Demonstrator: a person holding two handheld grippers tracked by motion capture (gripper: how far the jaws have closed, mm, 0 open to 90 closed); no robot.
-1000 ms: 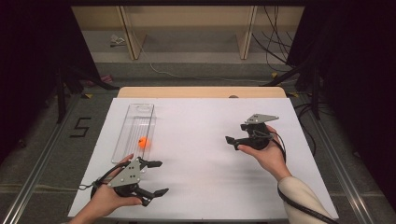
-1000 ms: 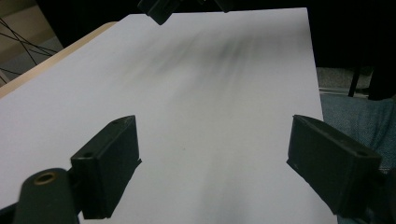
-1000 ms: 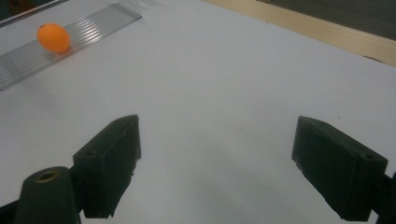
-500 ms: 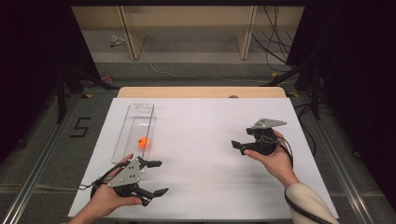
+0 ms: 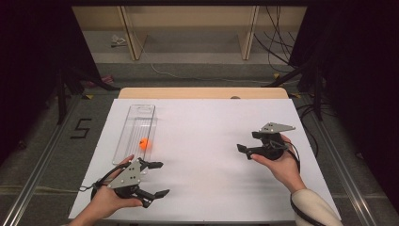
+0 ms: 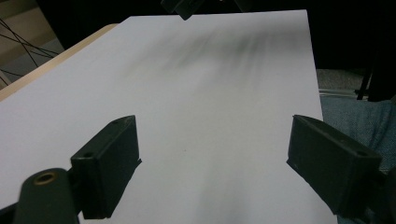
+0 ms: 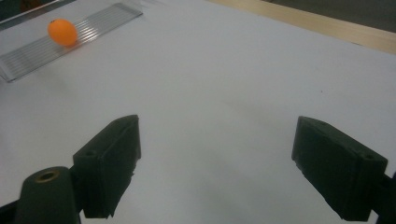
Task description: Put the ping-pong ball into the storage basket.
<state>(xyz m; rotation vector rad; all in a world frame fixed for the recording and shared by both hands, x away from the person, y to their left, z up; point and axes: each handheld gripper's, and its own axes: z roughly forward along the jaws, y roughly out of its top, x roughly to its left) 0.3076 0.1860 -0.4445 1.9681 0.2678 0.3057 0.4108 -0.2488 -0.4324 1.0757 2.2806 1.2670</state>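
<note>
- Dark room around a white counter (image 5: 207,141), with a wooden edge at its far side and grey floor beyond.
- Clear ribbed tray (image 5: 136,132) lies on the counter's left half, its long axis running away from the person.
- Orange ball (image 5: 144,143) sits in the tray, toward its near end; the right gripper view shows it far off at upper left (image 7: 62,31).
- Left claw (image 5: 153,179) is held low at the near left corner, jaws wide apart, nothing between them. It points across the counter to the right, so the ball lies off to its side, a little farther from the person.
- Right claw (image 5: 244,149) hovers over the counter's right half, jaws wide apart and empty, pointing left toward the tray.
- Ball is near the left claw and well apart from the right one, so the left hand looks better placed to reach it, after turning toward the tray.
</note>
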